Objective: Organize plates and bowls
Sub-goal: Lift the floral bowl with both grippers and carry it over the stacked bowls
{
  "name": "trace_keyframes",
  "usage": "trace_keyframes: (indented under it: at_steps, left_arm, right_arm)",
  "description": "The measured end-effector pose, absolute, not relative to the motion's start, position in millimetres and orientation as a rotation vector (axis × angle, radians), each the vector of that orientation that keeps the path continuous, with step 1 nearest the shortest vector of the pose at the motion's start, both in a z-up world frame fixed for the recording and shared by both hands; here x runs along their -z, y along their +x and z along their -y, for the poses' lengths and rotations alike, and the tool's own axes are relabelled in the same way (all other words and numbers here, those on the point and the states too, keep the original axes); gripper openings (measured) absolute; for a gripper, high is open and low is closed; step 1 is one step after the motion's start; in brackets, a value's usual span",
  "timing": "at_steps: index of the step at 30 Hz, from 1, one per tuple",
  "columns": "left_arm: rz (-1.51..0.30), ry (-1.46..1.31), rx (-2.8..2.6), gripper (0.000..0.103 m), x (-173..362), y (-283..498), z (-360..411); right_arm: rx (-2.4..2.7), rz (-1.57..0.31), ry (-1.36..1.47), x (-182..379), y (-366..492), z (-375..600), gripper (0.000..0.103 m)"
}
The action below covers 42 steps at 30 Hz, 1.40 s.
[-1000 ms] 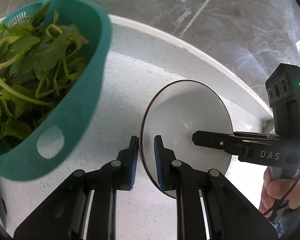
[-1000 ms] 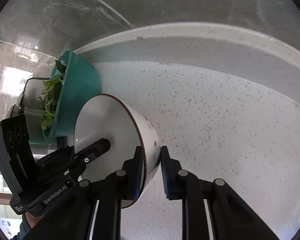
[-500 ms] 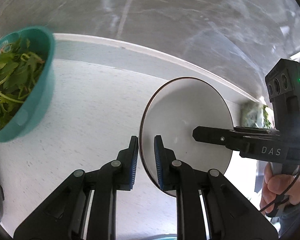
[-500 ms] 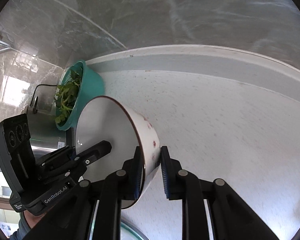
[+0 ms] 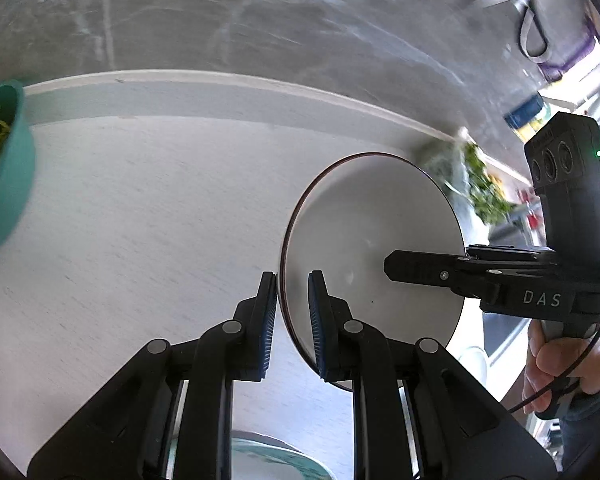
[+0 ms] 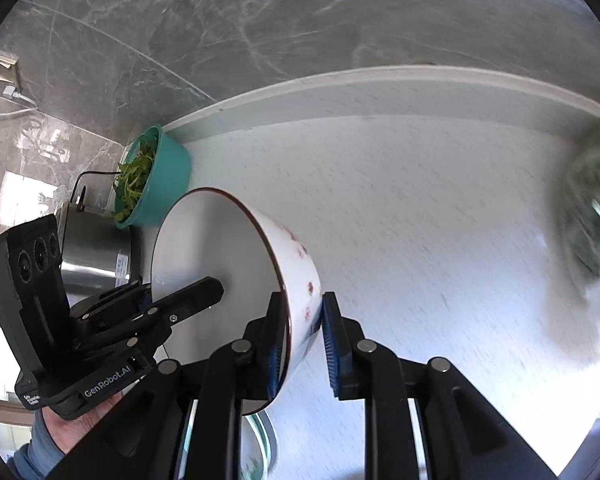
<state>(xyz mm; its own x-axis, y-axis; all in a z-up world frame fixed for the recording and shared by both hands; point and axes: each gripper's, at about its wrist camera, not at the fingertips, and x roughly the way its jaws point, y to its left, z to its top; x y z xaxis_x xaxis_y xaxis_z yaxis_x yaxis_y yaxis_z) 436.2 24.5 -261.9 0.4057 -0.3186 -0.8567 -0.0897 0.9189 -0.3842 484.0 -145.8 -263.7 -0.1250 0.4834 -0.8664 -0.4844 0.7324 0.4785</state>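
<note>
White bowl (image 5: 374,240) clamped by its rim between both grippers: left gripper (image 5: 293,320) one side, right gripper (image 6: 303,340) opposite.

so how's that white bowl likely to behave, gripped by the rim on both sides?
The white bowl looks like glazed ceramic: probably rigid, fairly heavy and breakable. Its glossy wall may slip between the left gripper and right gripper. Held tilted by opposite rims, it could pivot.

Both wrist views look steeply down, close over the shared bowl (image 5: 372,248) and countertop (image 6: 440,240).
</note>
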Motion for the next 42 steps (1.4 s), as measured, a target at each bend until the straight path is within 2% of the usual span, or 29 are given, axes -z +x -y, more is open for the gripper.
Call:
trace_keyframes:
  at_steps: [16, 25, 42]
  left_arm:
    - [-1.2, -0.372, 0.24, 0.014, 257.2, 381.7, 137.0]
    - [-1.264, -0.362, 0.271, 0.014, 279.1, 345.6, 197.5]
    - [-1.314, -0.236, 0.261, 0.014, 308.3, 330.6, 241.1]
  right_arm:
    - [-0.817, -1.489, 0.049, 244.3, 441.1, 283.9, 0.024]
    - [-0.798, -1.549, 0.078, 258.4, 409.3, 342.6, 0.024]
    - [-0.754, -1.637, 0.116, 292.0, 390.3, 376.3, 0.021]
